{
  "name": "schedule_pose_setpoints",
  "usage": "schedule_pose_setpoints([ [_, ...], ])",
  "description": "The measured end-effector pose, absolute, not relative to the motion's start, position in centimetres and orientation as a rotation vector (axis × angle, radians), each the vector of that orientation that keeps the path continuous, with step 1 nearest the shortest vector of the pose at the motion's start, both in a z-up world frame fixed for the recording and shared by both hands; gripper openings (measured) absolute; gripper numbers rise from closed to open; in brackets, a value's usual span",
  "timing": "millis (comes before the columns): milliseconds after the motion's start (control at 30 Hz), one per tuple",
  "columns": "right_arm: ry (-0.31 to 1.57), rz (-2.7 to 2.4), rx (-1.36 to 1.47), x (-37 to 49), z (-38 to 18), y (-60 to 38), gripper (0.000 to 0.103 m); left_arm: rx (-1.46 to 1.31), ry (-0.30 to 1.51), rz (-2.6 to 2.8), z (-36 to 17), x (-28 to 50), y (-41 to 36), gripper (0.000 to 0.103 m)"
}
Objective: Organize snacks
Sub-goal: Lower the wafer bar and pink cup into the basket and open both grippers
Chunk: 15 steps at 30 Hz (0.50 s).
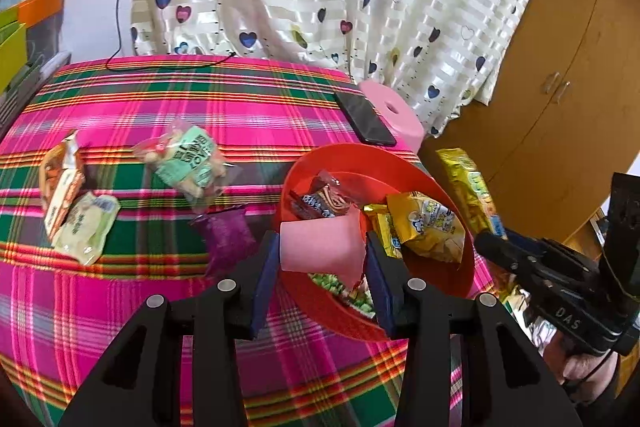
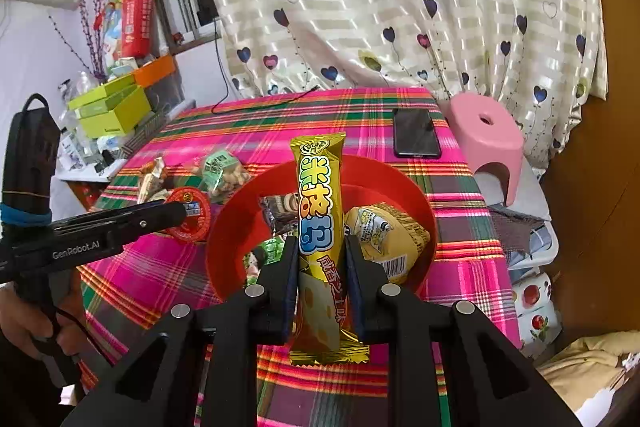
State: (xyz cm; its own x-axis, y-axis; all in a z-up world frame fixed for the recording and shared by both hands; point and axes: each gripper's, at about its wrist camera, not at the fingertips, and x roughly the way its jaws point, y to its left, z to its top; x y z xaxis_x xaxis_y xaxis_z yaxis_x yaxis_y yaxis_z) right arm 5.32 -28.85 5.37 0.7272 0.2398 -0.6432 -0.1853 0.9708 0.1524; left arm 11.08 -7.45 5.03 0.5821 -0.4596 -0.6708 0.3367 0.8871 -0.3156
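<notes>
My left gripper is shut on a pink snack cup just over the near-left rim of the red bowl. In the right wrist view this cup shows a round red lid at the left gripper's tip. My right gripper is shut on a long gold snack bar, held upright over the near side of the red bowl. In the bowl lie a yellow packet, a brown packet and a green one.
On the plaid tablecloth left of the bowl lie a mint packet, an orange-white packet, a pale green packet and a purple packet. A black phone lies at the far right edge, beside a pink stool.
</notes>
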Motion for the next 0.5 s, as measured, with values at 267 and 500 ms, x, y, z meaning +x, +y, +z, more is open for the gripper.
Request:
schedule_pose_setpoints([
  [267, 0.79, 0.269, 0.083, 7.7, 2.7, -27.8, 0.021, -0.135, 0.845, -0.488, 4.3, 12.6, -8.6, 0.043],
  [500, 0.812, 0.291, 0.05, 8.2, 1.7, -27.5, 0.024, -0.113, 0.866, -0.504, 3.5, 13.6, -9.8, 0.043],
])
